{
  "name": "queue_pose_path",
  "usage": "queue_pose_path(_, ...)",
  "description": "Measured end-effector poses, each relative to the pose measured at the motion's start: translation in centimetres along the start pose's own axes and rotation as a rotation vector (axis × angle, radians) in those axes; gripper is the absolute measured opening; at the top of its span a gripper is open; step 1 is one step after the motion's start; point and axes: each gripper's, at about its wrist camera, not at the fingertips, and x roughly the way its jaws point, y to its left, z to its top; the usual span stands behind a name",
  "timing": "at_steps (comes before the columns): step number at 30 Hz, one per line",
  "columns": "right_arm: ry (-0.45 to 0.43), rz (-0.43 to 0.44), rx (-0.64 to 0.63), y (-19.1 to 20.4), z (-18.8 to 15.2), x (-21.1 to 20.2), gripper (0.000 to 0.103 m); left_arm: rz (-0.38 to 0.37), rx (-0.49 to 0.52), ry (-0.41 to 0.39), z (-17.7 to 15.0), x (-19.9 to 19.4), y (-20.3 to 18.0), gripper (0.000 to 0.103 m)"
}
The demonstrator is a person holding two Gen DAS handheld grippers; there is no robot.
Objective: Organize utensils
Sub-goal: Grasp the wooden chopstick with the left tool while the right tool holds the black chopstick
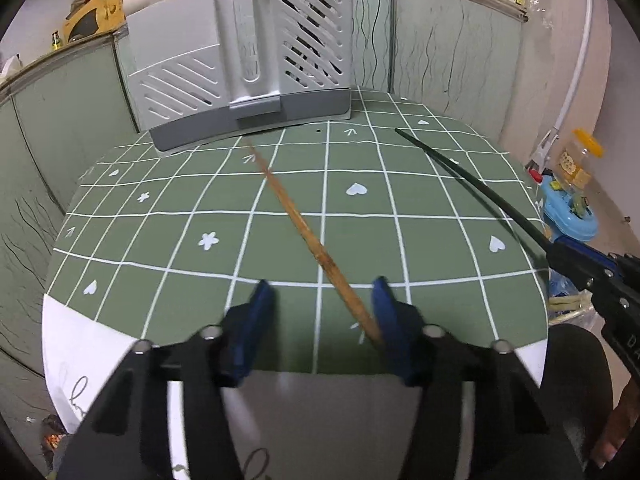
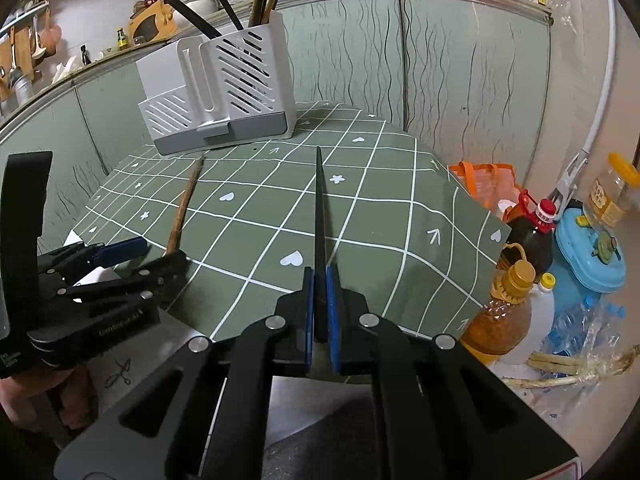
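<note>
Left tongs (image 1: 322,300) sitting part-open, tips aiming toward 12 o'clock, angled down. Right tongs (image 2: 320,280) clamping fully closed, angled down, sitting at left's 3 o'clock.

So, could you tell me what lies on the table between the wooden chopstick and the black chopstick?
Nothing: only bare green checked tablecloth separates the wooden chopstick from the black chopstick, seen best in the right wrist view.

- utensil rack (image 1: 244,76) sits at the far edge of the table (image 1: 168,240), chopsticks sticking up in its right compartment
- wooden chopstick (image 1: 304,232) lies in front of it, black chopstick (image 1: 472,184) off to the right
- bottles (image 2: 508,304) on the floor right of the table
</note>
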Motion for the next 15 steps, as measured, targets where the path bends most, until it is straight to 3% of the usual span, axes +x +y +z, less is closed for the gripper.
queue_pose_path(7, 0.001, 0.012, -0.010, 0.4, -0.1, -0.1, 0.006, 0.044, 0.016, -0.006, -0.6, -0.4, 1.0, 0.008)
queue_pose_path(15, 0.005, 0.028, -0.032, 1.2, -0.4, -0.2, 0.006, -0.004, -0.019, -0.009, -1.0, -1.1, 2.2, 0.008)
